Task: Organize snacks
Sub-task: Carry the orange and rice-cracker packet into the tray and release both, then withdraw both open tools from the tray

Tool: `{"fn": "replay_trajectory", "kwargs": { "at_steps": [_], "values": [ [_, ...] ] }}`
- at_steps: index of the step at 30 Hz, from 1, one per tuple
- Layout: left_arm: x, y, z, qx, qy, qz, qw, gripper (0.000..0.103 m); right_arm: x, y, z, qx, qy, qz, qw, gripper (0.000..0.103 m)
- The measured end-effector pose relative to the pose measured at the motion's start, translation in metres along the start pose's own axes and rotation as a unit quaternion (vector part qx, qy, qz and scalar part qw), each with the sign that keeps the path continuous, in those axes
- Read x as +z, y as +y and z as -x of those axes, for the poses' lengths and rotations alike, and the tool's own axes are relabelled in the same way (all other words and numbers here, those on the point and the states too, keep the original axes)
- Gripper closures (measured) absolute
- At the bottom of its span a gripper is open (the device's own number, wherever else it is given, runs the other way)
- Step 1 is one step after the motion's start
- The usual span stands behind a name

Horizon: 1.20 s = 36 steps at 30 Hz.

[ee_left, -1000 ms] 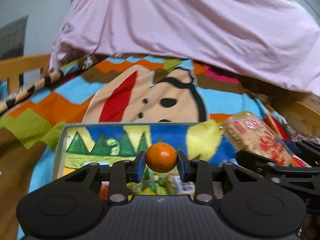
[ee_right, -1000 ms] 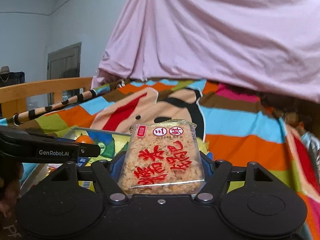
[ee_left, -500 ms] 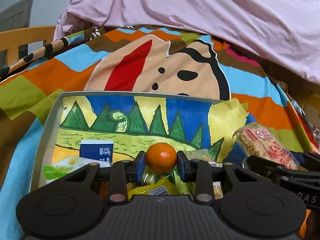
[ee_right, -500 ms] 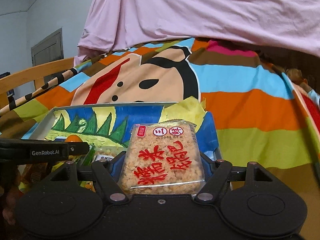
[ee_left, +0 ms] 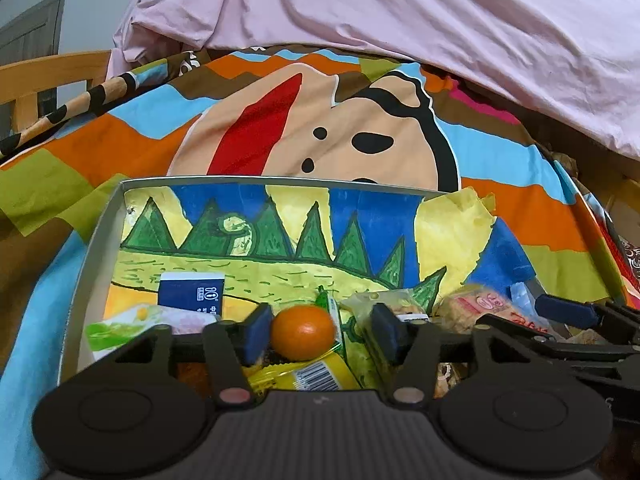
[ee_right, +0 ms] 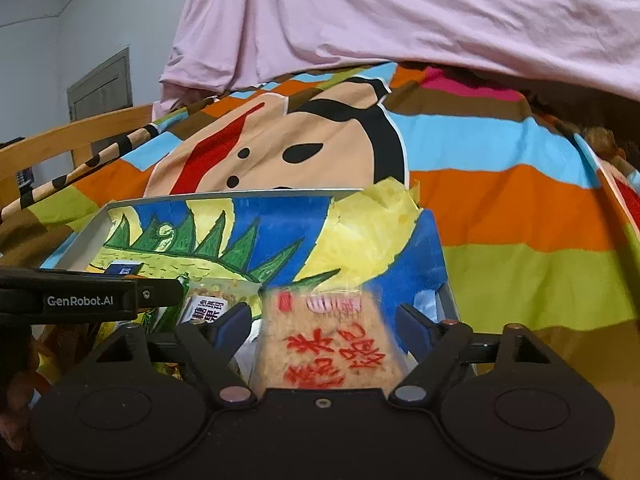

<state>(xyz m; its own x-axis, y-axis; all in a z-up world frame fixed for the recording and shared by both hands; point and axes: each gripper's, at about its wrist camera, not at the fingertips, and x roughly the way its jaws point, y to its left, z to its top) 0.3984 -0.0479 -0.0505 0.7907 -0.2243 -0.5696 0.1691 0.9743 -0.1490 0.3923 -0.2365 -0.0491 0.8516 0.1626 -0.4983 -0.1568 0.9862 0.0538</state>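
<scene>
A shallow box [ee_left: 100, 236] lined with a painted picture lies on the bed and holds several snack packets. My left gripper [ee_left: 320, 330] is open over its near end; a small orange [ee_left: 303, 332] sits between the pads, touching only the left one. My right gripper [ee_right: 324, 320] is open over the box's right end [ee_right: 440, 256]; a clear rice-cracker packet with red writing [ee_right: 324, 344] lies loose between its fingers. The packet also shows in the left wrist view [ee_left: 476, 308]. A dark blue packet [ee_left: 191, 289] lies in the box.
A colourful cartoon blanket [ee_left: 280, 128] covers the bed under the box. A pink sheet [ee_left: 400, 12] is heaped behind it. A wooden bed rail [ee_left: 44, 76] runs at the left. The left gripper's side [ee_right: 80, 300] shows in the right wrist view.
Both grippers came down over the box and opened. The orange and the rice-cracker packet, gripped before, are now loose between the spread fingers.
</scene>
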Motion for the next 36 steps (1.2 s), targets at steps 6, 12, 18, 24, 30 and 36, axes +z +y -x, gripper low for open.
{"fn": "replay_trajectory", "kwargs": {
  "at_steps": [6, 12, 18, 24, 30, 36],
  "values": [
    [-0.001, 0.001, 0.01, 0.007, -0.01, -0.002, 0.9999, 0.03, 0.004, 0.002, 0.009, 0.0, -0.007, 0.007, 1.0, 0.015],
    [0.005, 0.0, 0.031, 0.01, -0.04, 0.007, 0.9991, 0.02, 0.015, 0.004, 0.028, -0.003, -0.033, 0.015, 0.999, 0.011],
    [0.011, 0.001, 0.063, 0.021, -0.074, 0.015, 0.9969, 0.012, 0.031, 0.008, 0.055, -0.003, -0.065, 0.02, 0.998, 0.008],
    [0.005, 0.002, 0.102, 0.04, -0.103, 0.016, 0.9937, 0.003, 0.038, 0.016, 0.088, 0.005, -0.094, 0.022, 0.995, 0.002],
    [-0.008, 0.004, 0.142, 0.047, -0.117, 0.019, 0.9918, 0.001, 0.031, 0.03, 0.124, 0.014, -0.106, 0.02, 0.994, 0.002],
    [-0.031, 0.0, 0.187, 0.051, -0.142, 0.018, 0.9885, 0.0, 0.016, 0.038, 0.166, 0.019, -0.12, 0.007, 0.993, 0.001]
  ]
}}
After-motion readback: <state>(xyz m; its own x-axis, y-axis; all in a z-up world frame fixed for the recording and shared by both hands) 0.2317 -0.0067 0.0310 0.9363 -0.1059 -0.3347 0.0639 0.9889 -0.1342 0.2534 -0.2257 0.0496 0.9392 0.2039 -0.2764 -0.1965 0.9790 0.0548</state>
